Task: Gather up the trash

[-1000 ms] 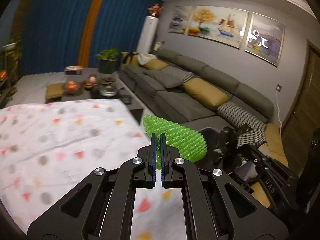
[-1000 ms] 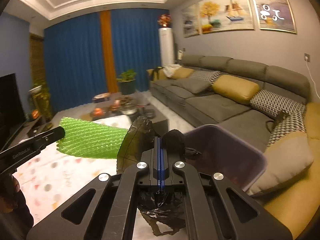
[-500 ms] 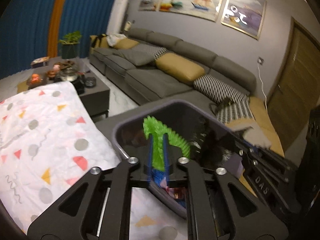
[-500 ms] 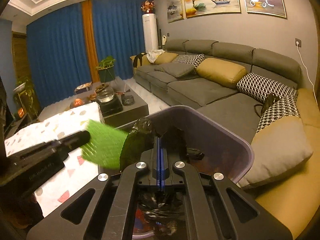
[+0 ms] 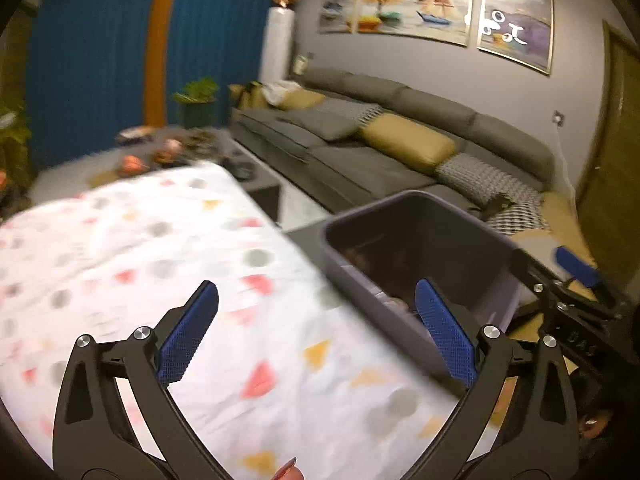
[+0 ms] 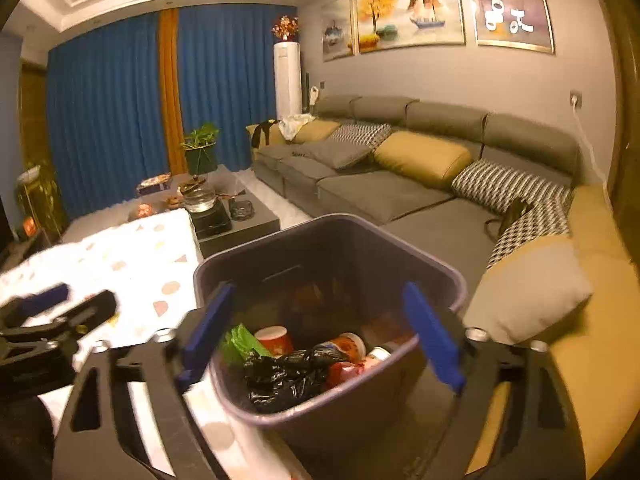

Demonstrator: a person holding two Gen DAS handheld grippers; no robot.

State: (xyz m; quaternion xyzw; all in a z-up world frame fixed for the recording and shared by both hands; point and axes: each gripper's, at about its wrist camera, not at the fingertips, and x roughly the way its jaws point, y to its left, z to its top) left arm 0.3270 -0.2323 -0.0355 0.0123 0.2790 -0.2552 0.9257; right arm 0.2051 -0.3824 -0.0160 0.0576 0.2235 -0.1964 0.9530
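Note:
A dark purple bin [image 6: 332,222] stands at the edge of the table, close under my right gripper [image 6: 320,330]. Its jaws are opening wide with nothing between the pads. In the bin lie a green foam net [image 6: 240,340], a crumpled black bag [image 6: 288,372], a red cup [image 6: 276,340] and other scraps. My left gripper [image 5: 316,334] hangs over the white patterned tablecloth [image 5: 160,260], left of the bin [image 5: 420,232]. Its jaws are opening too and hold nothing. Each gripper shows in the other's view, the left gripper [image 6: 60,308] and the right gripper [image 5: 576,272].
A long grey sofa [image 6: 380,192] with yellow and patterned cushions runs behind and to the right of the bin. A low dark coffee table [image 6: 224,216] with dishes and a kettle stands beyond the tablecloth. Blue curtains and a potted plant [image 6: 200,152] close the far end.
Both grippers went from shut to wide open. The green foam net left the left gripper and the black bag left the right; both now lie in the bin. The left gripper swung left over the tablecloth.

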